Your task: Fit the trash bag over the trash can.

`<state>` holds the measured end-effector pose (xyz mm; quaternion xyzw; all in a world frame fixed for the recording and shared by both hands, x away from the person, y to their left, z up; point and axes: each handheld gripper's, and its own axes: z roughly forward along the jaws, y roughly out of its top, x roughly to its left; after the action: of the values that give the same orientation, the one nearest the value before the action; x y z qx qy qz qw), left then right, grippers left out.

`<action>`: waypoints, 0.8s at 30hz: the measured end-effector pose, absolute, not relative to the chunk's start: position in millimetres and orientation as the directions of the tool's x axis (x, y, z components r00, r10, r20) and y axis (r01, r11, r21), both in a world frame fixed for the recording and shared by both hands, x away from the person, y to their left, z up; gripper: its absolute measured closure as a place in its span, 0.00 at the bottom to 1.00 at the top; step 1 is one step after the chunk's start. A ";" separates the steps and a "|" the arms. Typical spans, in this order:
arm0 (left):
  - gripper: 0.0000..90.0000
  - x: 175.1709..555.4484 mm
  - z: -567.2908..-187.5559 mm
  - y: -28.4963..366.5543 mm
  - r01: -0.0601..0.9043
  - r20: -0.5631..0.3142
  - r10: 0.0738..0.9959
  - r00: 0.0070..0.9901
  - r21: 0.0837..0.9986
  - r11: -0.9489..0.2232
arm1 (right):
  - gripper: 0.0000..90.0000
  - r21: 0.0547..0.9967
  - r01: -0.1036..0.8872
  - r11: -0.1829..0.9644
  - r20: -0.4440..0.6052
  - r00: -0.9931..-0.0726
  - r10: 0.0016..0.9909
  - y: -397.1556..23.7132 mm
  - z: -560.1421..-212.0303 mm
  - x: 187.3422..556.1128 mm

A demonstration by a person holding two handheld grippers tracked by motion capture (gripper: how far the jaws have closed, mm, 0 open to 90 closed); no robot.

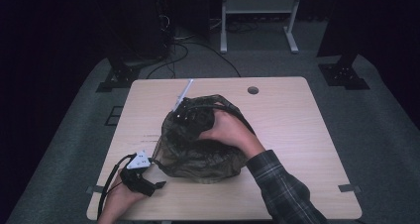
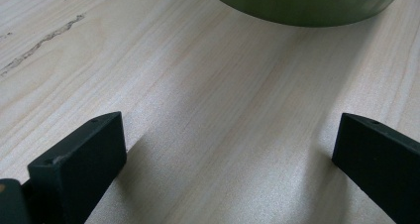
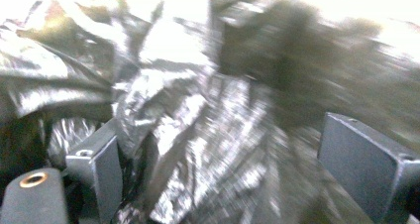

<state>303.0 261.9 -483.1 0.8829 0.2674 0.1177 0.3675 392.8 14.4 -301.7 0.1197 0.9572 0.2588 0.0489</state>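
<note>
Item: dark crinkled bag (image 1: 203,147) at mid-table (image 1: 297,135), your right tool (image 1: 190,116) pushed inside, jaws wide and holding nothing; left tool (image 1: 159,185) idle beside it, jaws spread, empty; likely next, gripping the bag's edge.

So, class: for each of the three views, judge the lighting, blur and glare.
High view: table lit, surroundings dark, dark bag sharp enough. Left gripper view: crisp wood grain, soft jaw shadows. Right gripper view: motion-blurred, with glare on the crinkled bag, washed out at top.
</note>
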 end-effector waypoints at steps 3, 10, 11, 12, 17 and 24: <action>0.00 303.0 -483.1 261.9 0.386 0.011 0.559 0.829 0.712 -0.587 | 0.10 0.511 0.230 0.828 -0.037 -0.957 0.289 -0.8 -295.8 400.3; 0.00 303.0 -483.2 261.8 0.387 0.011 0.560 0.828 0.713 -0.585 | 0.10 0.468 0.288 0.836 -0.030 -0.940 0.340 -4.2 -307.1 415.2; 0.00 302.9 -483.2 261.8 0.387 0.010 0.560 0.828 0.713 -0.585 | 0.10 0.456 0.289 0.842 -0.031 -0.940 0.340 -2.0 -310.7 416.5; 0.00 302.9 -483.2 261.8 0.387 0.011 0.560 0.828 0.713 -0.585 | 0.10 0.444 0.294 0.846 -0.031 -0.939 0.343 0.4 -313.9 417.3; 0.00 302.9 -483.2 261.8 0.386 0.010 0.559 0.829 0.713 -0.586 | 0.10 0.395 0.286 0.873 -0.052 -0.942 0.332 11.8 -325.7 418.8; 0.00 302.8 -483.2 261.7 0.386 0.010 0.559 0.829 0.713 -0.585 | 0.10 0.429 0.286 0.857 -0.058 -0.938 0.342 5.5 -317.5 416.4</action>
<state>302.8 261.7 -483.2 0.8825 0.2676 0.1173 0.3685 416.4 5.5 -317.5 0.1632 0.9613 0.2120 0.0662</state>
